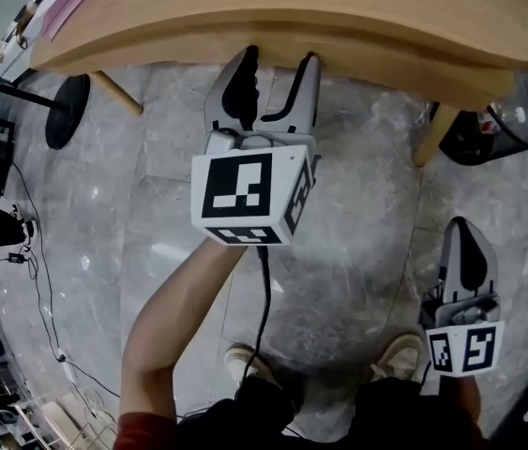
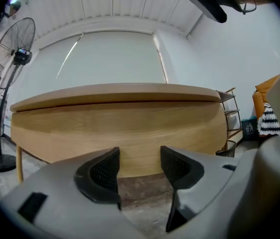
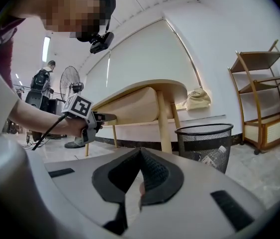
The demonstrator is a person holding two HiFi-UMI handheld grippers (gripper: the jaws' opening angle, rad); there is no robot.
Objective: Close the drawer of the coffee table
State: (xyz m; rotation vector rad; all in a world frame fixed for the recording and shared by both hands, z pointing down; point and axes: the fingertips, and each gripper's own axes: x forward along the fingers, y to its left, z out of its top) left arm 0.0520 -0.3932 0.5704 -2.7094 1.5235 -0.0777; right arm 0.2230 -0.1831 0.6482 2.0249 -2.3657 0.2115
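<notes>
Drawer front beyond spread fingers of left gripper (drawer edges indistinct)

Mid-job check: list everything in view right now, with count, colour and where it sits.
coffee table: one, light wood, directly ahead
standing fan: one, black, left of the table
wastebasket: one, black mesh, on the floor beside a table leg
shelf rack: one, wood, by the wall beyond the wastebasket
cable: one, black, trailing down from the left tool
floor: grey stone, under everything
shoes: two, pale, at the bottom of the head view
left tool: one, grey with black pads, jaws apart and empty, at the table's front edge
right tool: one, grey with black pads, jaws together and empty, held low on the right
</notes>
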